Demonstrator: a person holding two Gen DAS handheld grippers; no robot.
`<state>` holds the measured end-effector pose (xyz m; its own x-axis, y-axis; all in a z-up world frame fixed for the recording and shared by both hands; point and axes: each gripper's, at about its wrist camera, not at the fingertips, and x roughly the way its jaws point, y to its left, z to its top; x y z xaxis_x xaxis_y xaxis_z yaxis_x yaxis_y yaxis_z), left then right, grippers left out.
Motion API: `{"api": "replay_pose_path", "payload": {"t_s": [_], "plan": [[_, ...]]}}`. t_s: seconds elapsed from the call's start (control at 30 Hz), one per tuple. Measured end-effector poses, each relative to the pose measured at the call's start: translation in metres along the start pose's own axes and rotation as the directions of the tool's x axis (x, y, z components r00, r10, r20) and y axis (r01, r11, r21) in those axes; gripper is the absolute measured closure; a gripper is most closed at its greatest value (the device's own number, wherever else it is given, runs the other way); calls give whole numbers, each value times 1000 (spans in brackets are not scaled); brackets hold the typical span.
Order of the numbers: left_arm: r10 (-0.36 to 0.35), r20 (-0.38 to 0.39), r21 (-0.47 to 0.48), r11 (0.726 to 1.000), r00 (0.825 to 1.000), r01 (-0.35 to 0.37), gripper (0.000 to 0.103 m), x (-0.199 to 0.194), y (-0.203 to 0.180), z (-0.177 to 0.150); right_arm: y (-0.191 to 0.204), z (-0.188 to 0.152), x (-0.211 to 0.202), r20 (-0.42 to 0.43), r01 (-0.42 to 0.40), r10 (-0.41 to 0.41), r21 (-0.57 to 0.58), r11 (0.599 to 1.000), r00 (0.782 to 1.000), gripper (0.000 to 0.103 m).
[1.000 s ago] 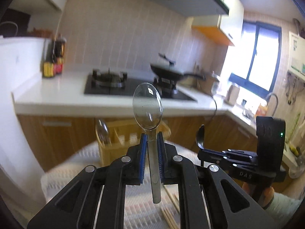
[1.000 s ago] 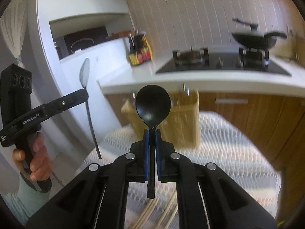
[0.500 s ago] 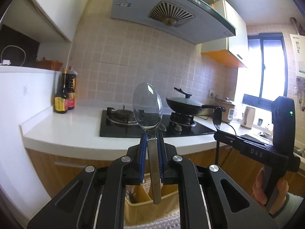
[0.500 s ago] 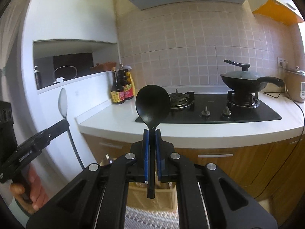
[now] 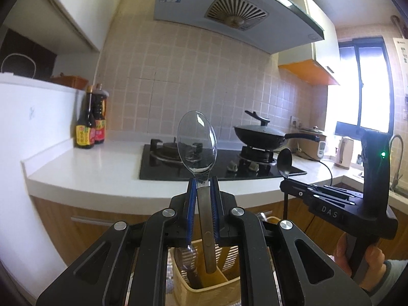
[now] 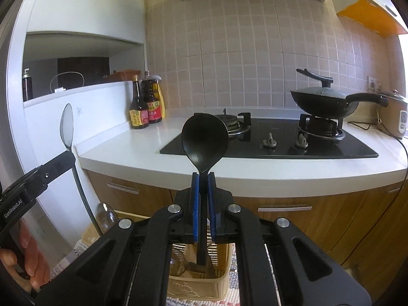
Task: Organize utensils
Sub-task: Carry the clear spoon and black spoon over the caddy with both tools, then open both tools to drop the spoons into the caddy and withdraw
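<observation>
My left gripper is shut on a metal spoon, held upright with its bowl up and its handle end hanging over a yellow utensil basket. My right gripper is shut on a black spoon, also upright, its handle end over the same basket. The basket holds another metal spoon. The right gripper with the black spoon shows at the right of the left wrist view. The left gripper's metal spoon shows at the left of the right wrist view.
A white counter carries a black gas hob, a lidded wok, sauce bottles and a rice cooker. Wooden cabinets stand below it. The basket sits on a striped cloth.
Both grippers have tilted upward and come over the basket. The views now face the counter and hob, with the basket below the fingers instead of ahead. Both spoons stay gripped.
</observation>
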<state>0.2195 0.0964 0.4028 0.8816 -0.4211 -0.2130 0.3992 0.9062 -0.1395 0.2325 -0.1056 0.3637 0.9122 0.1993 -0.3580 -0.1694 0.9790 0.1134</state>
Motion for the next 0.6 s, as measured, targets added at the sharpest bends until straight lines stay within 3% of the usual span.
{"api": "replay_pose_path", "payload": {"t_s": [0.27, 0.6], "plan": [[67, 0, 74, 995, 998, -67, 94, 18, -3, -26, -6, -12, 14, -20, -9, 9, -6, 1000, 1000, 98], [50, -54, 74, 996, 997, -46, 94, 24, 6, -47, -14, -26, 16, -41, -18, 19, 5, 1000, 999, 98]]}}
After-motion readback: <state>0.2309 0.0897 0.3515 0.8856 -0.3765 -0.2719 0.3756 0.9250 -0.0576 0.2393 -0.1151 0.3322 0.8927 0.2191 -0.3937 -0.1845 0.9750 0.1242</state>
